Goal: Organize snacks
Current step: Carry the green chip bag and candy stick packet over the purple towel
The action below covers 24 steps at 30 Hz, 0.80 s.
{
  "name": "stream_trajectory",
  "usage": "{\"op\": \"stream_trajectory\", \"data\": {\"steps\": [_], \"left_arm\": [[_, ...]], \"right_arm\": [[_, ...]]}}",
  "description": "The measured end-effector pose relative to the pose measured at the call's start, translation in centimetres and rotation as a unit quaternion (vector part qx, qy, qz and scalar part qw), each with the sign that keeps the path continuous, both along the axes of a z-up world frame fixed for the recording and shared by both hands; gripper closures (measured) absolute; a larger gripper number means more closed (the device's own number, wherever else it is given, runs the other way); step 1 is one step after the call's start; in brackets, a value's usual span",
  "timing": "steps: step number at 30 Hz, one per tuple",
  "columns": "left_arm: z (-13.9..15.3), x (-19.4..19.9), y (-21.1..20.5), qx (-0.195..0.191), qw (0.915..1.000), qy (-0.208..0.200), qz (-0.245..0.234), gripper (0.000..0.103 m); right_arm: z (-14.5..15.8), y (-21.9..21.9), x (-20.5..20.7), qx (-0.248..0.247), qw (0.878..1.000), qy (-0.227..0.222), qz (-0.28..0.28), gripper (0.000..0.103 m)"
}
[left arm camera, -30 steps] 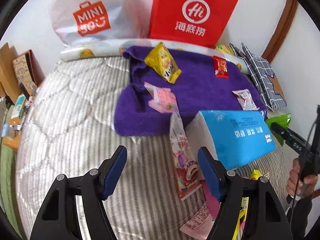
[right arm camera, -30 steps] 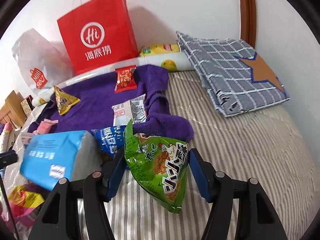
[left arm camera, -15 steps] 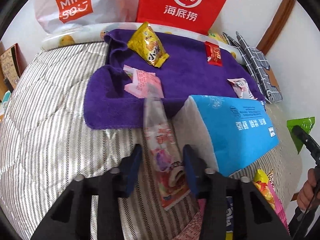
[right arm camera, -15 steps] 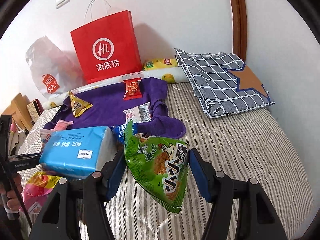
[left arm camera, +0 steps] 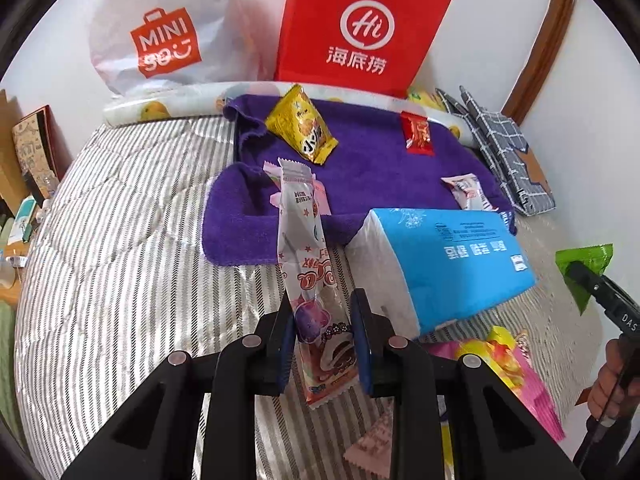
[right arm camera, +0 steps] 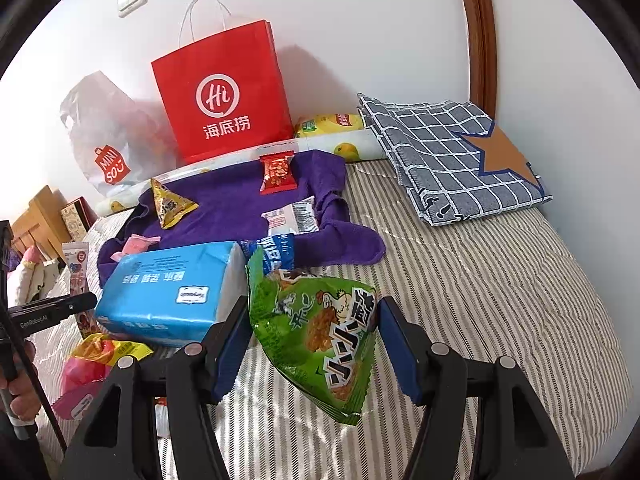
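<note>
On the bed (right arm camera: 500,280), four snacks already lie on my purple towel (left arm camera: 372,168); several more wait beside the tissue pack (left arm camera: 448,264). My right tool (right arm camera: 312,344) clamps a green bag (right arm camera: 320,336), my left tool (left arm camera: 322,336) a long wrapper (left arm camera: 308,264), both lifted, neither yet placed.

Striped mattress (left arm camera: 132,248) is wide open on the left side, tons of room there. Straight ahead the purple towel (left arm camera: 372,160) is dotted with small snack packets but has bare patches between them. Blue tissue pack (left arm camera: 448,264) sits right at its near edge, blocking the right. Red paper bag (left arm camera: 360,28) and white Miniso bag (left arm camera: 160,32) wall off the back.
</note>
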<state>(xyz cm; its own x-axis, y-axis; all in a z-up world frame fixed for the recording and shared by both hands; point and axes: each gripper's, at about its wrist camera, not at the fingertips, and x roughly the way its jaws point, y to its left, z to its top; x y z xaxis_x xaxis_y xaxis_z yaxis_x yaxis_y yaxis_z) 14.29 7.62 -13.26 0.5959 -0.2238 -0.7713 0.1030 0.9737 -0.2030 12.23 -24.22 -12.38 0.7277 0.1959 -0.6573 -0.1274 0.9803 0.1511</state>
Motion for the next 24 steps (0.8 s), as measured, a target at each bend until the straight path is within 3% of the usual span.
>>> {"op": "stream_trajectory", "data": {"steps": [24], "left_arm": [[4.2,-3.8,-1.6,-0.009,0.9987,-0.05,-0.008,0.077]], "right_arm": [[2.1,1.1,-2.5,0.009,0.999,-0.028,0.017,0.049]]}}
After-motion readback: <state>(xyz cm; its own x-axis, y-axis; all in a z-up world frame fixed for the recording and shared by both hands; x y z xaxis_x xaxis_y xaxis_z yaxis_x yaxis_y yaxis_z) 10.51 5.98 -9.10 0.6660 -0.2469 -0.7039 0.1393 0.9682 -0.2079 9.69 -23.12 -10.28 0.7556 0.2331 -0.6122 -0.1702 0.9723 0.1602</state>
